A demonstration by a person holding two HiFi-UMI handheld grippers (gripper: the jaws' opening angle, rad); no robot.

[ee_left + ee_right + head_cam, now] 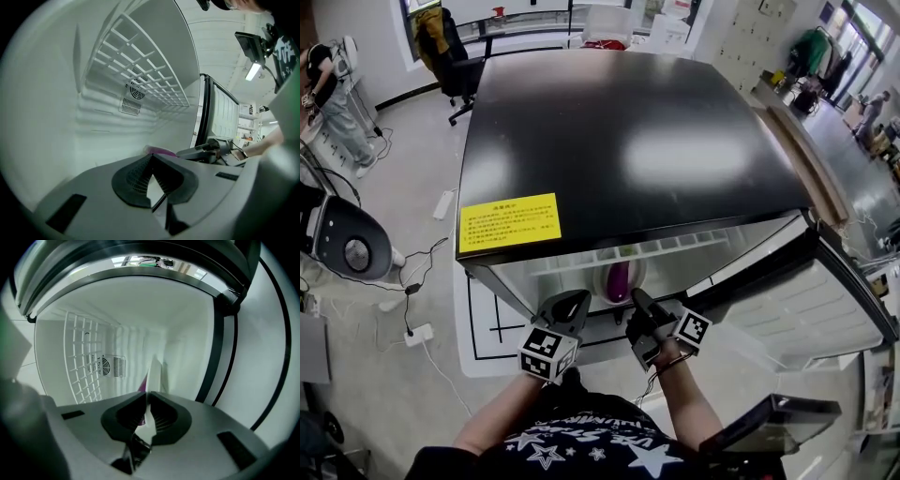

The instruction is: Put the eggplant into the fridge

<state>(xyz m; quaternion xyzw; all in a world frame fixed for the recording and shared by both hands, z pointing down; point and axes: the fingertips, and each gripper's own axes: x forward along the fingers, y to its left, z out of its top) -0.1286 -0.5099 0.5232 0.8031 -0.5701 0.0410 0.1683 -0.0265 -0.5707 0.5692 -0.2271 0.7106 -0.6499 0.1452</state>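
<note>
Right gripper (639, 302) is clamping the rim of a white plate (604, 284), holding it inside the open fridge (619, 141) below the wire shelf (656, 247). Purple eggplant (619, 277) is lying on that plate. Left gripper (577, 302) is sitting closed and empty at the fridge opening, just beside the right one

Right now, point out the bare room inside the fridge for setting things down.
The wire shelf is bare back to the vent. The white wall side is open. Crowded at the opening: right gripper clamps the plate carrying the eggplant, left gripper beside it.
</note>
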